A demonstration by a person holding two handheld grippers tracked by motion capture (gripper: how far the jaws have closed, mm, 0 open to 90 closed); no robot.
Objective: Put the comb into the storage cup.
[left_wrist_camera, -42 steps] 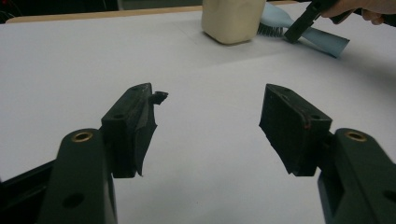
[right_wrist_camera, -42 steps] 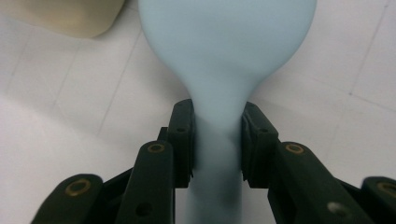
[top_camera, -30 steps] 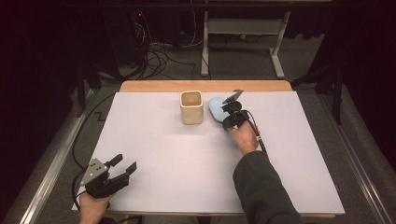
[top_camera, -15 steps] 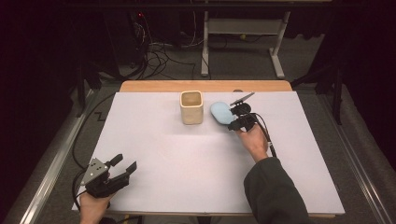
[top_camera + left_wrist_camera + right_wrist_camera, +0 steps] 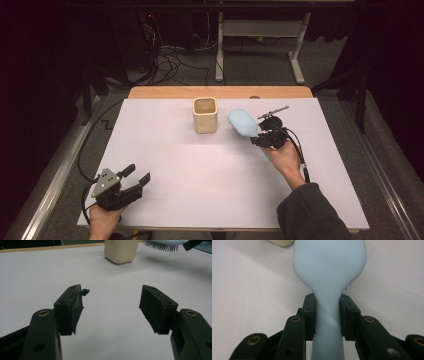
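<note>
Right claw [image 5: 256,139] has carried the unlabelled brush [image 5: 242,122] rightward.

A white sheet [image 5: 200,175] covers the wooden table [image 5: 220,92], leaving a bare strip along the far edge. On the floor beyond stand a white metal frame [image 5: 260,45] and a tangle of dark cables [image 5: 167,57]. Metal rails [image 5: 45,200] flank the table
</note>
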